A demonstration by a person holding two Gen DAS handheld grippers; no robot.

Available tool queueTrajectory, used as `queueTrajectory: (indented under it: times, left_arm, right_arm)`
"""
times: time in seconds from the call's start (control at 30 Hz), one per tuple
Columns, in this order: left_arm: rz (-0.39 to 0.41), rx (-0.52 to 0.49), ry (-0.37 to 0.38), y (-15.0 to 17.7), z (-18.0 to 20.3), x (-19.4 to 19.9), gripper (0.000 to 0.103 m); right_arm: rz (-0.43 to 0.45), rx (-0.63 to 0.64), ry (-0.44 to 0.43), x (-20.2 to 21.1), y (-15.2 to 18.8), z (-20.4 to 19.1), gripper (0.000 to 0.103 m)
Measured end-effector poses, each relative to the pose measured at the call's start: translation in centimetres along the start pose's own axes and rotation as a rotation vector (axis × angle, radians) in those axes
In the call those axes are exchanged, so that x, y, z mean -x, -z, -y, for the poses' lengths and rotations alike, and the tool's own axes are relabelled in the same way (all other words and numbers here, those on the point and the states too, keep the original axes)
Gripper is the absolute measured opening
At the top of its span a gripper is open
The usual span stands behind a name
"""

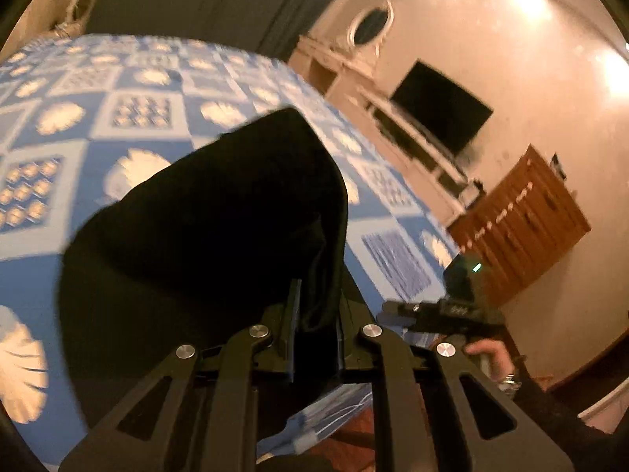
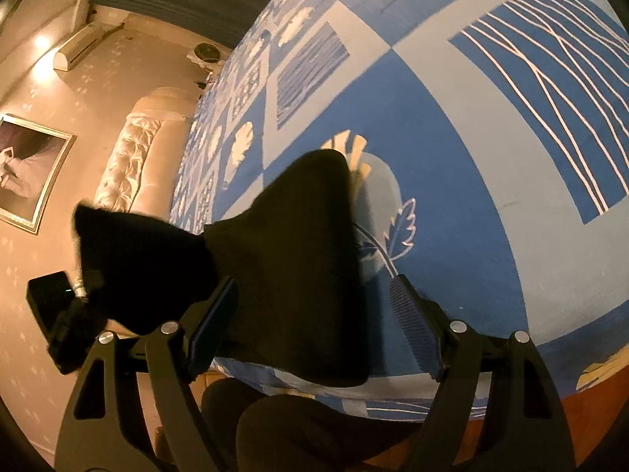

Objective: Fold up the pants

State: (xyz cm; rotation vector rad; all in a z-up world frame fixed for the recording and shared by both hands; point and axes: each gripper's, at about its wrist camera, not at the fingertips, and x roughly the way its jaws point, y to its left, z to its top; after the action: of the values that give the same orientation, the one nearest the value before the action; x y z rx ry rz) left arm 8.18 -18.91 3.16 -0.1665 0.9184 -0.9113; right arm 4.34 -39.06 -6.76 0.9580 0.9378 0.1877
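The black pants lie partly on the blue patterned bedspread. My left gripper is shut on a fold of the pants and lifts it off the bed. In the right wrist view the pants hang in a raised ridge between the bed and the left gripper's device at the left. My right gripper is open, its fingers standing wide on either side of the cloth at the bed's near edge. In the left wrist view the right gripper shows at the right, held by a hand.
A TV on a white cabinet and a wooden dresser stand against the wall right of the bed. A tufted headboard and a framed picture are at the left. My dark-clothed knees are just below the bed edge.
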Motion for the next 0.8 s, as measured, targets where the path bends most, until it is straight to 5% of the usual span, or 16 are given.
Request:
queueTrajectory:
  times: [0.17, 0.3, 0.47, 0.6, 0.8]
  left_arm:
    - [-0.128, 0.013, -0.063, 2.8, 0.5, -7.6, 0.014]
    - [-0.142, -0.031, -0.103, 4.0, 0.7, -9.3, 0.018]
    - [-0.115, -0.090, -0.014, 3.7, 3.4, -7.5, 0.047]
    - [-0.068, -0.102, 0.020, 3.8, 4.4, -3.8, 0.074]
    - [0.060, 0.124, -0.090, 5.0, -3.3, 4.0, 0.081]
  right_arm:
    - [0.015, -0.010, -0.011, 0.4, -0.1, 0.0, 0.079]
    - [0.034, -0.007, -0.008, 0.7, -0.1, -0.4, 0.079]
    - [0.104, 0.012, -0.072, 2.1, -0.4, -2.8, 0.079]
    - [0.052, -0.007, -0.191, 1.4, -0.3, -4.6, 0.081]
    - [-0.031, 0.065, -0.089, -2.4, -0.3, -6.6, 0.081]
